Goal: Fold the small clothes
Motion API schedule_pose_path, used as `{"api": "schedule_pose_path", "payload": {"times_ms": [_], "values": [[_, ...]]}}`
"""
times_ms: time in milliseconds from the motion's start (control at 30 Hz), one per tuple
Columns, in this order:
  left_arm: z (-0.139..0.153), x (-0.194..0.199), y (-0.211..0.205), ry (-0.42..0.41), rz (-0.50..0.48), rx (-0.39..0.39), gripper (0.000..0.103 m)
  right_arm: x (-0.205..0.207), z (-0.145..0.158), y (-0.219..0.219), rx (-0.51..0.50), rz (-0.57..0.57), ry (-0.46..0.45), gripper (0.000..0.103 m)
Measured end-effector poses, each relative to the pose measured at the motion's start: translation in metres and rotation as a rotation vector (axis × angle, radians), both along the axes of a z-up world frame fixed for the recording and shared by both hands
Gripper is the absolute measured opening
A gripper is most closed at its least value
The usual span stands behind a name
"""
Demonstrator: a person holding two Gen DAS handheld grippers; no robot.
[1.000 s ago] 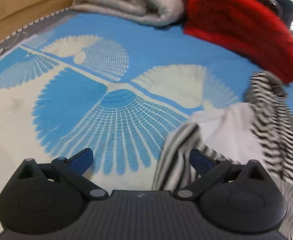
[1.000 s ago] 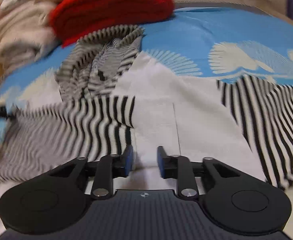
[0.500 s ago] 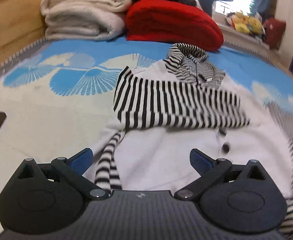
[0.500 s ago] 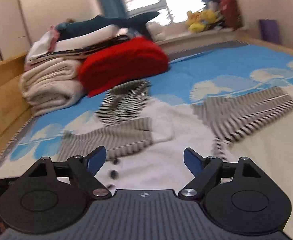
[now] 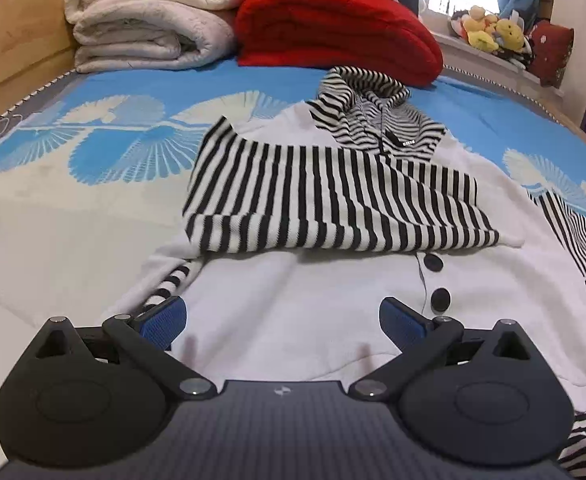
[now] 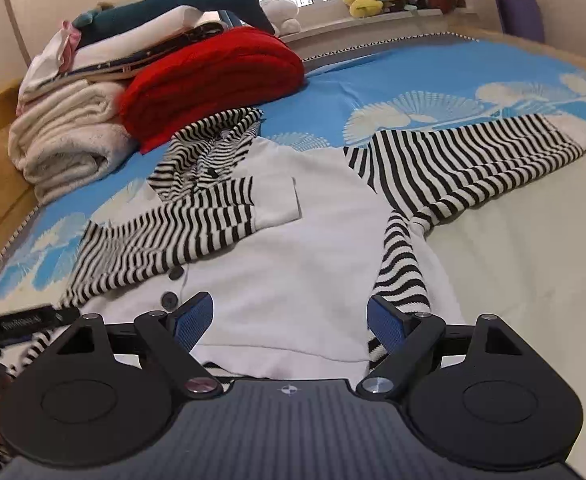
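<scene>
Left gripper (image 5: 283,322): hovering with its blue pads spread wide and nothing between them, sitting just above the near hem of the hoodie.
Right gripper (image 6: 289,322): also gaping wide and gripping nothing, hanging over the hoodie's near hem, its right pad lying over the striped side panel.
Hoodie (image 5: 293,300): a small white hoodie with black-and-white striped sleeves is lying flat on the bed directly ahead of both grippers, hem nearest them and hood farthest.
Folded sleeve (image 5: 333,200): lying across the chest ahead of the left gripper, its white cuff reaching toward that gripper's right side; in the right wrist view it is sitting ahead and to the left (image 6: 165,240).
Outstretched sleeve (image 6: 465,164): stretching away ahead and to the right of the right gripper, flat on the bedspread, white cuff at the far end.
Hood (image 5: 377,120): striped, bunching at the far end of the garment, just in front of the red blanket.
Buttons (image 5: 440,299): two dark ones showing on the white front, just ahead of the left gripper's right pad.
Bedspread (image 5: 153,92): blue with white fan shapes, spreading under everything.
Red blanket (image 5: 333,28): folded, lying beyond the hood.
Cream blanket (image 5: 149,24): folded, sitting far ahead to the left, beside the red one.
Plush shark (image 6: 197,4): resting atop the far pile.
</scene>
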State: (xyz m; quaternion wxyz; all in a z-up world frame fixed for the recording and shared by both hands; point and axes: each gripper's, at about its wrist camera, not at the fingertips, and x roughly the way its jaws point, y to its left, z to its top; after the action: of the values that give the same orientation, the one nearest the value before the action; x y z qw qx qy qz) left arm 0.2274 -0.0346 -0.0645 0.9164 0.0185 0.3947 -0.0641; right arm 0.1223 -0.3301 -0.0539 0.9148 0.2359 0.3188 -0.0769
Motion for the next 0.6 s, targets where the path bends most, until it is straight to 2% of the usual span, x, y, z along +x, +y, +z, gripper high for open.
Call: {"api": "schedule_pose_path", "payload": {"times_ms": [133, 267, 367, 500, 600], "values": [[-0.001, 0.001, 0.000, 0.028, -0.010, -0.024, 0.103, 0.002, 0.001, -0.001, 0.007, 0.002, 0.004, 0.085], [-0.001, 0.005, 0.008, 0.066, 0.005, -0.075, 0.103, 0.004, 0.001, -0.007, 0.093, -0.006, 0.011, 0.085], [-0.003, 0.011, 0.011, 0.088, 0.025, -0.077, 0.103, 0.003, 0.004, -0.020, 0.165, -0.046, 0.001, 0.085], [-0.005, 0.022, 0.017, 0.121, 0.049, -0.091, 0.103, 0.005, 0.015, -0.060, 0.173, -0.114, -0.031, 0.085], [-0.006, 0.027, 0.022, 0.108, 0.069, -0.069, 0.103, 0.010, 0.018, -0.118, 0.137, -0.255, -0.039, 0.085]]}}
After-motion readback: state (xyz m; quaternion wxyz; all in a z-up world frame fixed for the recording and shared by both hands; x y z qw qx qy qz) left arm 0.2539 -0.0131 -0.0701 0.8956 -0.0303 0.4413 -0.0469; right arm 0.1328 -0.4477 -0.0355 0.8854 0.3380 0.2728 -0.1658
